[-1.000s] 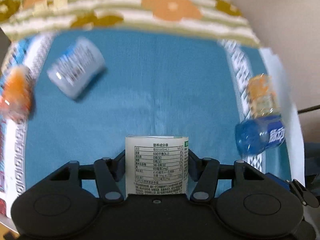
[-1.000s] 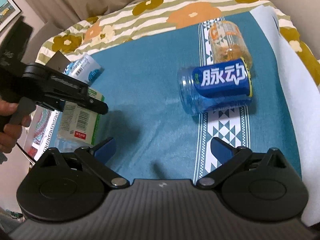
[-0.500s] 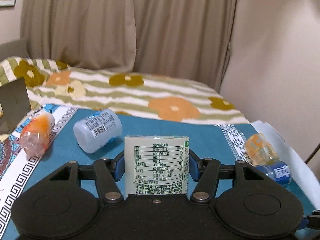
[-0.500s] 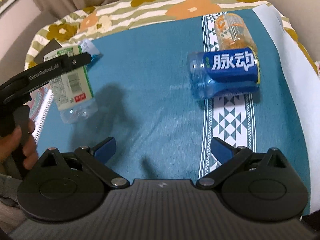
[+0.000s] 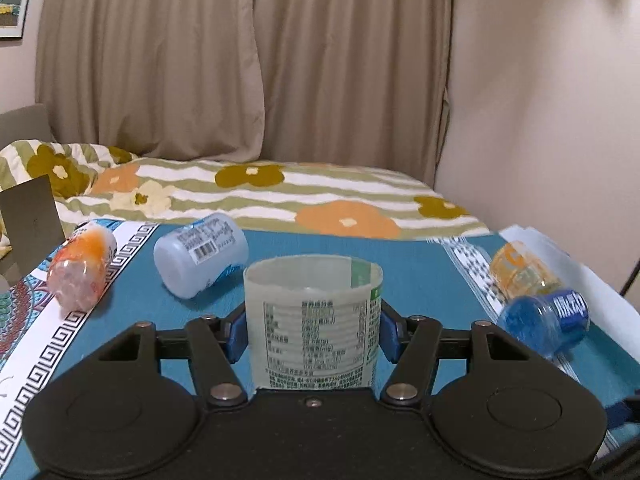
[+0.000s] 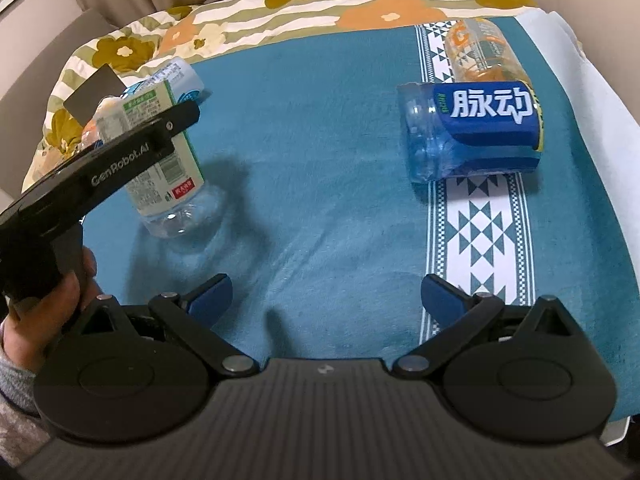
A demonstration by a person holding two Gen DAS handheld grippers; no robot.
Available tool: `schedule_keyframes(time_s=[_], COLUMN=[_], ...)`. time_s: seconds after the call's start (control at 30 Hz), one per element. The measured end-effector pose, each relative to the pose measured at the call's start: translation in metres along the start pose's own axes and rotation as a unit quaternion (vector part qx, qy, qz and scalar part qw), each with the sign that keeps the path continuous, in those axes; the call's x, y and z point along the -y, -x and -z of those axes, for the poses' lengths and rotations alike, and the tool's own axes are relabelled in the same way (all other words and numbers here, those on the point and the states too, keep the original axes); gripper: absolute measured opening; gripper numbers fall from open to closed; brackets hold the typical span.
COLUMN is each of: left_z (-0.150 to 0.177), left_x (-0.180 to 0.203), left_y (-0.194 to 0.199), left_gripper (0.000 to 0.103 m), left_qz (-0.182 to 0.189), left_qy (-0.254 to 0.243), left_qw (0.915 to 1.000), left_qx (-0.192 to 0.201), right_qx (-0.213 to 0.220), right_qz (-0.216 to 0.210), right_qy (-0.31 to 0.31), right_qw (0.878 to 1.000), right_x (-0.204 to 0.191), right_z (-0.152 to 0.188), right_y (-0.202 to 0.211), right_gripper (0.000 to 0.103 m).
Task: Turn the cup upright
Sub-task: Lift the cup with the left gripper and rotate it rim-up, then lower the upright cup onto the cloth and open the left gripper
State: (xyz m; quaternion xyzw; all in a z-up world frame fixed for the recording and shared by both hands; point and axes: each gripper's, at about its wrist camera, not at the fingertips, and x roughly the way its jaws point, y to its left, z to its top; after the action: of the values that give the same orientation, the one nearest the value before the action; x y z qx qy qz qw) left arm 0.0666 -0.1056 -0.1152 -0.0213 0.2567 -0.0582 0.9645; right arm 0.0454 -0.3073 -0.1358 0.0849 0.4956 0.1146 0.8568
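Note:
My left gripper (image 5: 313,336) is shut on a clear cut-bottle cup with a white and green label (image 5: 314,320). The cup stands upright with its open rim up. In the right wrist view the same cup (image 6: 160,168) has its clear base on or just above the blue cloth (image 6: 320,184), with the left gripper (image 6: 168,120) around its upper part. My right gripper (image 6: 326,300) is open and empty, low over the cloth near its front.
Other cut-bottle cups lie on their sides: a blue one (image 6: 472,132) and an orange one (image 6: 480,50) at the right, a pale blue one (image 5: 200,256) and an orange one (image 5: 82,268) at the left. A flowered blanket (image 5: 280,192) lies behind.
The left gripper has turned the cup from tilted to upright and lowered it toward the cloth. The right gripper has stayed open and moved slightly closer.

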Motion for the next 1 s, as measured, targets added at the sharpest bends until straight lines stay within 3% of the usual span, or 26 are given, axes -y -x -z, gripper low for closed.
schedule_keyframes(time_s=[0.4, 0.6, 0.67, 0.73, 0.8, 1.0], left_z=[-0.008, -0.013, -0.013, -0.012, -0.012, -0.017], left_x=[0.001, 0.001, 0.001, 0.0, -0.001, -0.003], left_y=[0.006, 0.003, 0.0, 0.001, 0.002, 0.007], left_gripper=[0.066, 0.067, 0.071, 0.092, 0.1, 0.1], left_qz=[0.011, 0.014, 0.014, 0.016, 0.014, 0.021], left_qy=[-0.036, -0.043, -0.043, -0.041, -0.04, -0.036], left_qw=[0.9937, 0.99, 0.9883, 0.988, 0.9884, 0.9865], left_qx=[-0.105, -0.134, -0.145, -0.148, -0.146, -0.158], right_qx=[0.004, 0.002, 0.002, 0.001, 0.0, 0.0], right_qz=[0.001, 0.007, 0.011, 0.018, 0.027, 0.048], right_qy=[-0.005, -0.011, -0.012, -0.012, -0.01, -0.007], right_qw=[1.0, 1.0, 1.0, 1.0, 1.0, 0.999], right_x=[-0.009, -0.008, -0.008, -0.009, -0.01, -0.014], right_z=[-0.001, 0.006, 0.008, 0.009, 0.011, 0.015], right_y=[0.003, 0.007, 0.008, 0.008, 0.009, 0.013], right_gripper=[0.103, 0.103, 0.103, 0.103, 0.103, 0.103])
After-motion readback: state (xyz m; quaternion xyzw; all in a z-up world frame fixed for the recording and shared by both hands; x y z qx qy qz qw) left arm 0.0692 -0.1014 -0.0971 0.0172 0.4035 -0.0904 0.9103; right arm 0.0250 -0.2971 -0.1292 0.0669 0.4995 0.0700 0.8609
